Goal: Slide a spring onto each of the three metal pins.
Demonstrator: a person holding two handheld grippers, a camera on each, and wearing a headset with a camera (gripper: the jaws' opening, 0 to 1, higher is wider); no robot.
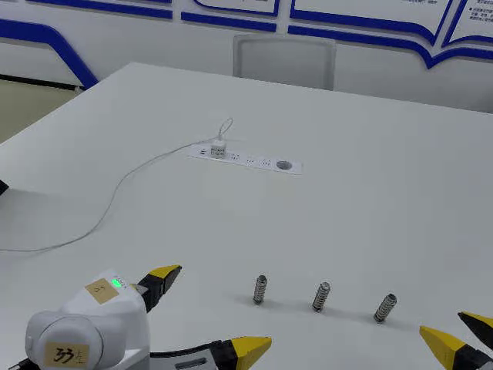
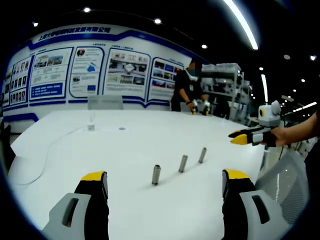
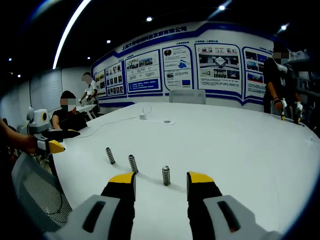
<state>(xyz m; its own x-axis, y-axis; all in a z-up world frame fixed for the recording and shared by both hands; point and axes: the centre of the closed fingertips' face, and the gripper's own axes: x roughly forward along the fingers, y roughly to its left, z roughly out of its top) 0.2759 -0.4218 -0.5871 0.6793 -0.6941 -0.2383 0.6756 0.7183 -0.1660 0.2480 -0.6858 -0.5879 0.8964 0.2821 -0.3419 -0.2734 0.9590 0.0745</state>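
On the near part of the white worktop [image 1: 370, 193], three pins [image 1: 321, 296] stand in a row running left to right in front of the person, spaced apart, none touching another. Each looks to carry a spring [image 3: 166, 175] around it.

The left gripper [image 1: 208, 310] sits just left of the row. Its yellow-tipped fingers [image 2: 94, 180] are spread wide, holding and touching nothing. In its own view the row lies ahead of the gap between them.

The right gripper [image 1: 454, 330] is at the right end of the row, near the last pin but clear of it. Its fingers [image 3: 200, 180] are parted less widely and are also empty. In the right gripper view that pin appears in the gap, a little beyond the tips.

Every pin stands on end, or close to it, with its long axis rising off the worktop. The row recedes at a slant in both gripper views.

They are short, grey and ribbed with coils from base to near the top, where a paler cap shows. In the left gripper view they are too blurred to make out the coils.

Farther back on the worktop lies a white power strip [image 1: 246, 160] with a charger [image 1: 219, 146] plugged in. Its cable [image 1: 115, 193] trails off to the left. A grey chair [image 1: 285, 58] stands at the far edge, and blue-and-white posters [image 3: 150, 70] cover the wall. Other people [image 2: 185, 87] stand in the background.
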